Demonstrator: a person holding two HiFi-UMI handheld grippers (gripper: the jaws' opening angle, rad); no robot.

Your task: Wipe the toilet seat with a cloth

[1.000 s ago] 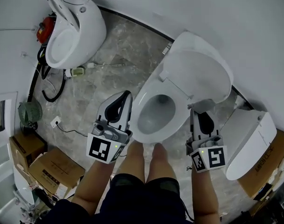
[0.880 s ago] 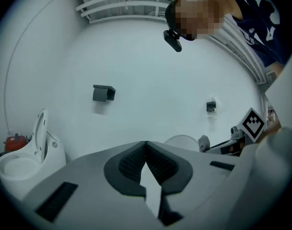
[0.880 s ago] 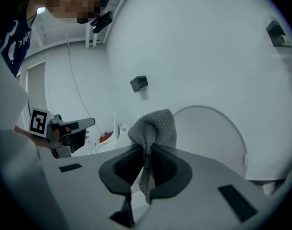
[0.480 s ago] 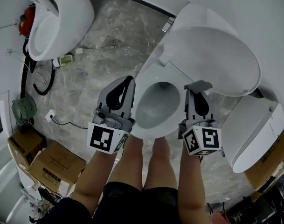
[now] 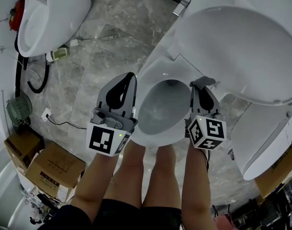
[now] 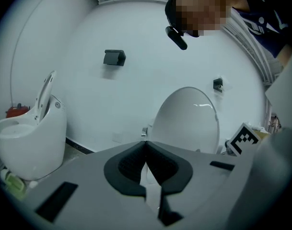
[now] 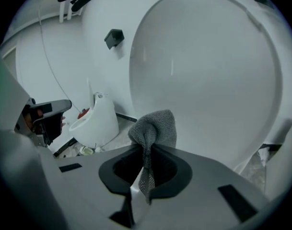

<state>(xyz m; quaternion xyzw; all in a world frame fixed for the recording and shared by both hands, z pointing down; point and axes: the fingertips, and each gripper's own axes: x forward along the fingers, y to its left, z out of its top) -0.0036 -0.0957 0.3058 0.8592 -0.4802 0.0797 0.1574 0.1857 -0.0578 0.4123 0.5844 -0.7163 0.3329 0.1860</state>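
Note:
A white toilet stands in front of me with its lid (image 5: 241, 47) raised and its seat (image 5: 160, 73) down around the bowl. My right gripper (image 5: 203, 84) hovers over the seat's right side, shut on a grey mesh cloth (image 7: 155, 128) that bunches above the jaws; the cloth (image 5: 204, 82) shows as a grey tuft in the head view. In the right gripper view the lid (image 7: 208, 75) fills the frame behind my right gripper (image 7: 146, 150). Left of the bowl, my left gripper (image 5: 131, 76) is shut with nothing in it. In its own view, the left gripper (image 6: 146, 143) points at the lid (image 6: 186, 119).
A second white toilet (image 5: 50, 13) stands at the upper left, with hoses and a small fan (image 5: 16, 110) by the wall. Another toilet body (image 5: 265, 143) lies at the right. Cardboard boxes (image 5: 50, 169) sit at lower left. The person's bare legs (image 5: 146, 176) stand before the bowl.
The head view has closed in on the toilet. The right gripper with the cloth moved from beside the bowl in over the seat's right side. The left gripper kept its place.

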